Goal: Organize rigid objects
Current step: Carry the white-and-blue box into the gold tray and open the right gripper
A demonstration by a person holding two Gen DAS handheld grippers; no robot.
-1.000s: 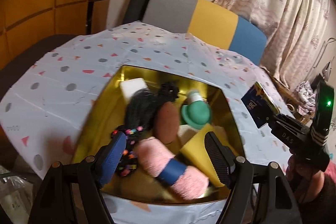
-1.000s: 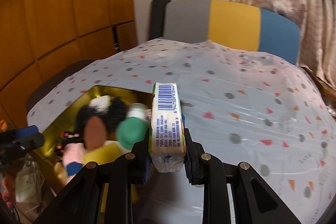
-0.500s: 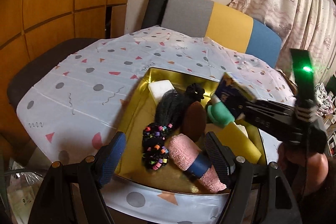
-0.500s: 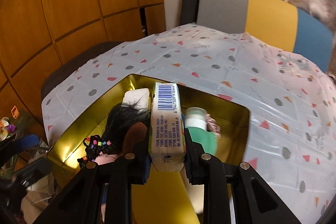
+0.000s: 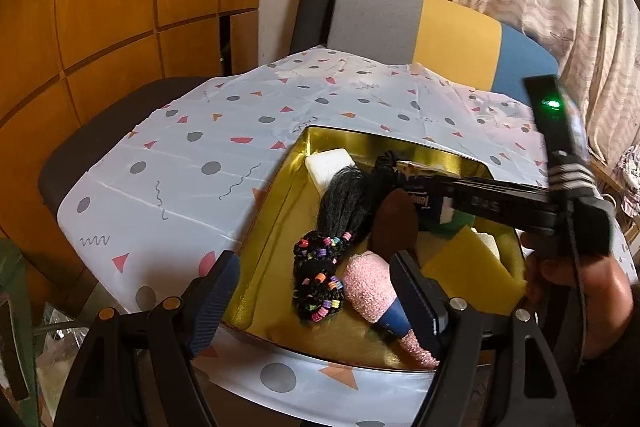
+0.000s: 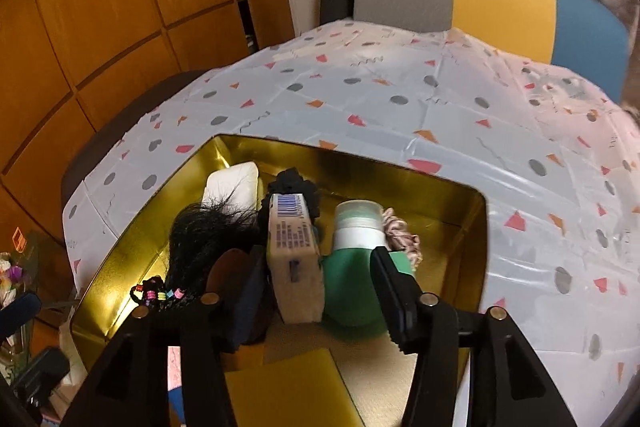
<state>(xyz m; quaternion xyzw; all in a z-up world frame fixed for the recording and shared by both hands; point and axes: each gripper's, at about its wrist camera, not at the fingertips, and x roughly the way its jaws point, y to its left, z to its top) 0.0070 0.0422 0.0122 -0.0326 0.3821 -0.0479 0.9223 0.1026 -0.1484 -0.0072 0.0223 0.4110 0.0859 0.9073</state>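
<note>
Wood-panelled wall and a grey/yellow/blue chair behind; worktop [image 6: 460, 131] covered in a patterned plastic cloth, gold tray [image 6: 476, 227] sitting on it.

Step in hand: drop-off of the barcode box [image 6: 294, 247] into the tray. Right hand-held gripper [image 6: 318, 281] has its jaws opening; box sits between them, right pad clear of it, left side too close to call. Box is tilted, wedged between the black hair bundle [image 6: 208, 227] and the green bottle [image 6: 356, 267], looks supported by the clutter rather than the pads.

Left hand-held gripper [image 5: 316, 295] hangs over the tray's near edge, jaws apart, nothing between them; pink sock roll [image 5: 372, 291] and beaded hair ties [image 5: 316, 267] lie below.

Next, as I read it: finish opening, back the right one out straight so a pad doesn't drag the box or tip the bottle. Yellow sponge [image 6: 292, 387] is right under the retreat path.
</note>
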